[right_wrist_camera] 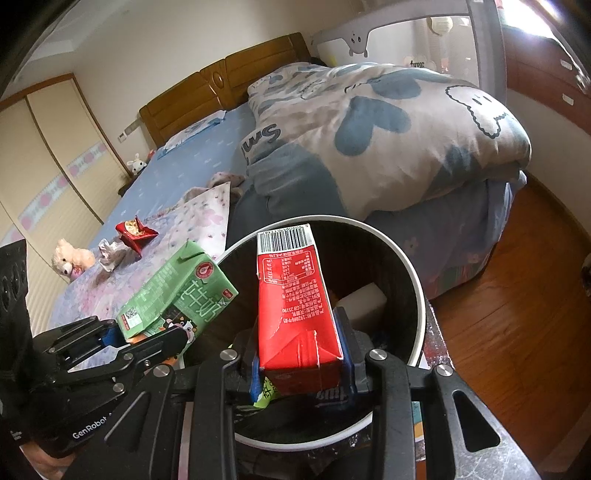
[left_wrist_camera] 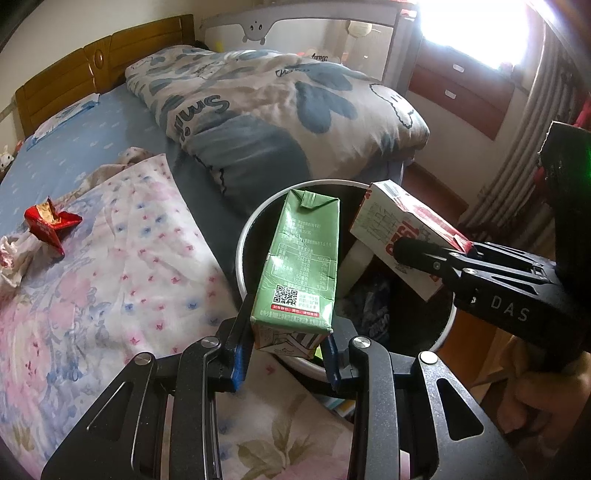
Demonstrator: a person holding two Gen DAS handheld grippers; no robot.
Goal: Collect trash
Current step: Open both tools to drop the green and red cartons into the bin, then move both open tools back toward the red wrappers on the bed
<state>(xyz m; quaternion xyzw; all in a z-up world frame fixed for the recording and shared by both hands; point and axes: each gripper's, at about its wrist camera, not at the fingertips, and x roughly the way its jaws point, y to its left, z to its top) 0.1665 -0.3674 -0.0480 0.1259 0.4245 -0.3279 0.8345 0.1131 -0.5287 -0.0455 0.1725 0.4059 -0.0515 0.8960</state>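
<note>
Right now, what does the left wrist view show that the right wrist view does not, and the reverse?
Only the left wrist view: the bright window and the green carton's nutrition table.

Only the right wrist view: the wardrobe, a teddy bear, the red carton's barcode.

Both: each carton clamped in a gripper's fingers above the white-rimmed bin, the red wrapper on the bed, the folded duvet.

My right gripper (left_wrist_camera: 436,254) reads "DAS"; my left gripper (right_wrist_camera: 147,334) reads "GenRobot". The quilt (left_wrist_camera: 277,103) shows "Smi". The red carton (right_wrist_camera: 291,295) bears a barcode.
</note>
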